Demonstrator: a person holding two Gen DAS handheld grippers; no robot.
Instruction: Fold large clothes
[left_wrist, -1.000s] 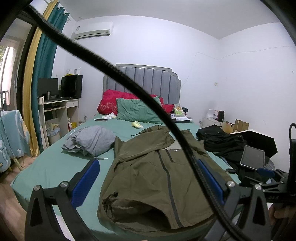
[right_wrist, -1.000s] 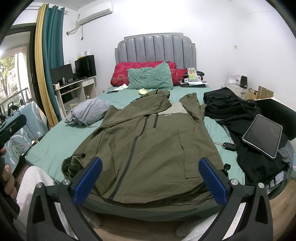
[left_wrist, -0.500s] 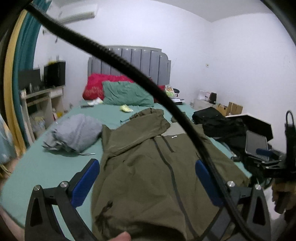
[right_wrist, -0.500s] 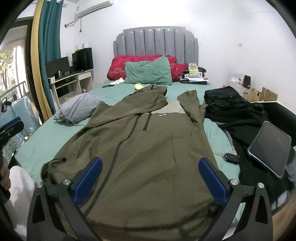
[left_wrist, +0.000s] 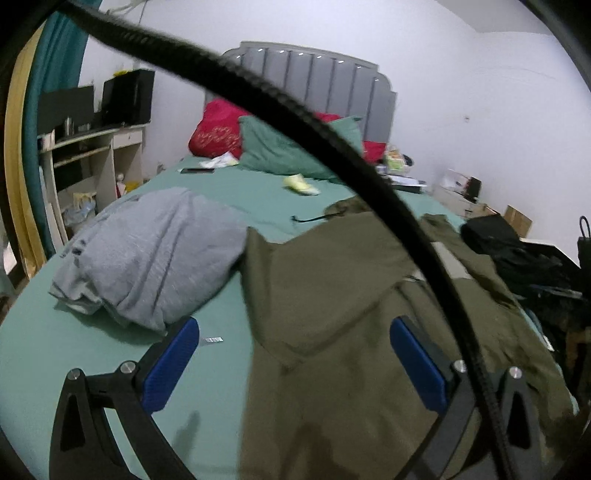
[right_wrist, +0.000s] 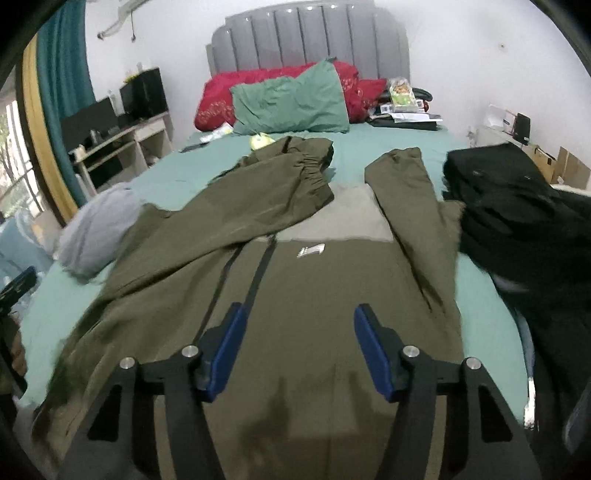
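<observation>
An olive-green hooded jacket (right_wrist: 332, 295) lies spread front-up on the green bed sheet (right_wrist: 369, 136), zip down its middle, hood and sleeves toward the headboard. It also shows in the left wrist view (left_wrist: 332, 314). My right gripper (right_wrist: 299, 339) hovers low over the jacket's lower middle, jaws apart and empty, narrower than before. My left gripper (left_wrist: 295, 358) is open and empty over the jacket's left edge, with its left finger above bare sheet (left_wrist: 221, 369).
A crumpled grey garment (left_wrist: 155, 251) lies left of the jacket. Black clothes (right_wrist: 517, 221) are piled on the right. Red and green pillows (right_wrist: 291, 99) lean on the grey headboard. A desk (left_wrist: 92, 155) stands left of the bed. A black cable (left_wrist: 332, 140) crosses the left view.
Both grippers have moved forward and down, close over the jacket. The right gripper's jaws have narrowed. The left view has shifted toward the jacket's left side and the grey garment.
</observation>
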